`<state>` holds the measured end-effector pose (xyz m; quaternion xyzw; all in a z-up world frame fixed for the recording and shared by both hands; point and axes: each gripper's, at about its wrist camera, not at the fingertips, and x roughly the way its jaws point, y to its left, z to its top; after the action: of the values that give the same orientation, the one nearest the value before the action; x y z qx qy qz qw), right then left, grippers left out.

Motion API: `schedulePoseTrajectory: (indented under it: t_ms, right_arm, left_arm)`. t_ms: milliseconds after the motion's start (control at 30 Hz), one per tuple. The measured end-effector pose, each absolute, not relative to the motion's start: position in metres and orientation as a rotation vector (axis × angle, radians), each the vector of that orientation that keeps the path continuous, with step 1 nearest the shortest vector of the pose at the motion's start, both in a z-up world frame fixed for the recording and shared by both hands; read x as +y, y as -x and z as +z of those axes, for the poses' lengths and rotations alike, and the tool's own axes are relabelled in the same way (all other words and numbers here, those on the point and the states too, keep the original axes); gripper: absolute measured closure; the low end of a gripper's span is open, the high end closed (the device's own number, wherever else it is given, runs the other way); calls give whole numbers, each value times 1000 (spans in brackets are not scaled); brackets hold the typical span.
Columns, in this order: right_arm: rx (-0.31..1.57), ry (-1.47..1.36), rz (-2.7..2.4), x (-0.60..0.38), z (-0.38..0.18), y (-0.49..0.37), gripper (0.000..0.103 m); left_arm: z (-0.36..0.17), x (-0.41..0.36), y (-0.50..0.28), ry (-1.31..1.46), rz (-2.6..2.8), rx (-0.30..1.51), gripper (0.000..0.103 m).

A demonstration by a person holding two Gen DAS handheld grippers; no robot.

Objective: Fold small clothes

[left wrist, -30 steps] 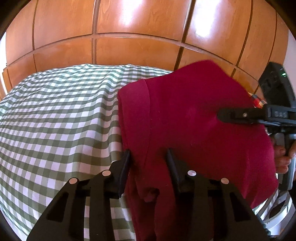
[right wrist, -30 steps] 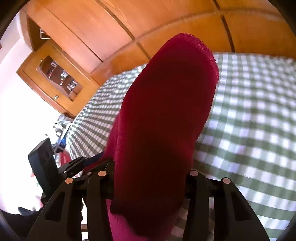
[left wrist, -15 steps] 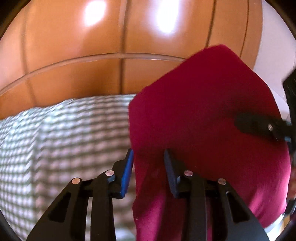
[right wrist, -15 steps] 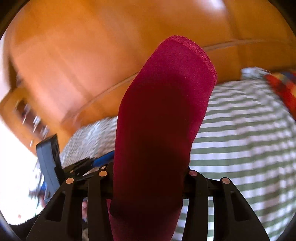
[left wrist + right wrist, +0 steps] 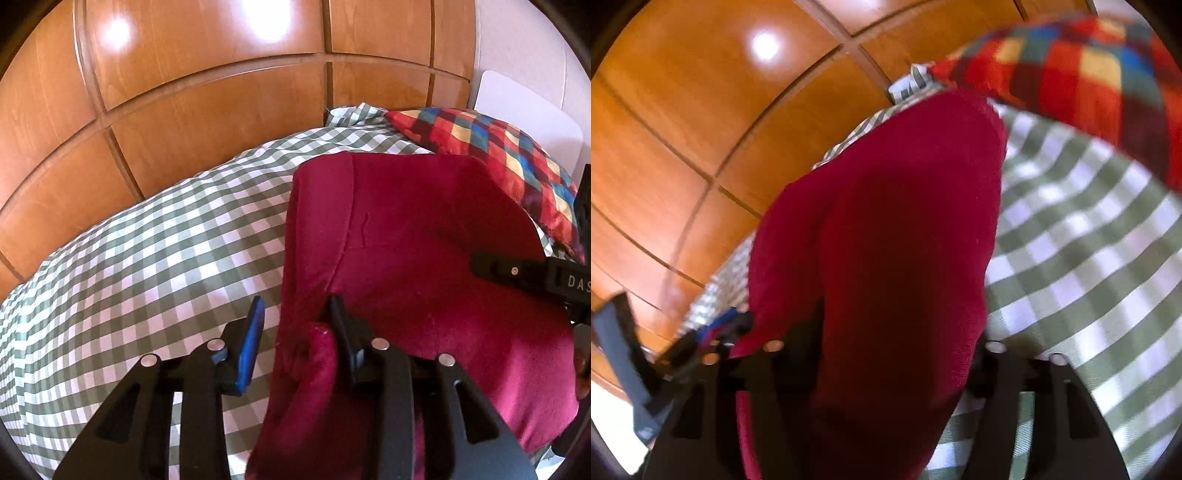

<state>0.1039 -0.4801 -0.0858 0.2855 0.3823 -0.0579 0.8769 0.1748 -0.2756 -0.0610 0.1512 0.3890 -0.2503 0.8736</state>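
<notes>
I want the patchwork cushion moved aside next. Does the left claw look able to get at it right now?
Probably not directly. The left claw stands open, but the red garment is draped over one of its fingers and rises between it and the cushion. It would likely need to shed the cloth first.

Bed (image 5: 140,258) open on its left half; red garment (image 5: 424,236) covers the right part, patchwork pillow (image 5: 498,155) blocks the far right corner, wooden panel wall (image 5: 184,92) along the far edge
</notes>
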Motion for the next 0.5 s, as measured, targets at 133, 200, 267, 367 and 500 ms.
schedulePoseTrajectory:
  t_ms: [133,200,267,367,500]
  right_arm:
    - [784,-431,-231,-474,-58,-88,22]
    - [764,-344,-264,-462,-45,-82,22]
    - [736,-250,-301,-446,-31,-71,22]
    - [696,-167,-315,-423,-17,-54,22]
    - [680,-94,-294,-397,-12,-37,26]
  left_arm:
    - [-45,-256,-166,-225,-496,810,53]
    - [-39,-248,-162,-183,-487,797,53]
    - [-35,-238,-151,-164,-479,776,53]
    - [-33,-231,-136,-171,-455,752,53]
    - [-42,-233,-133,-205,-431,775,53]
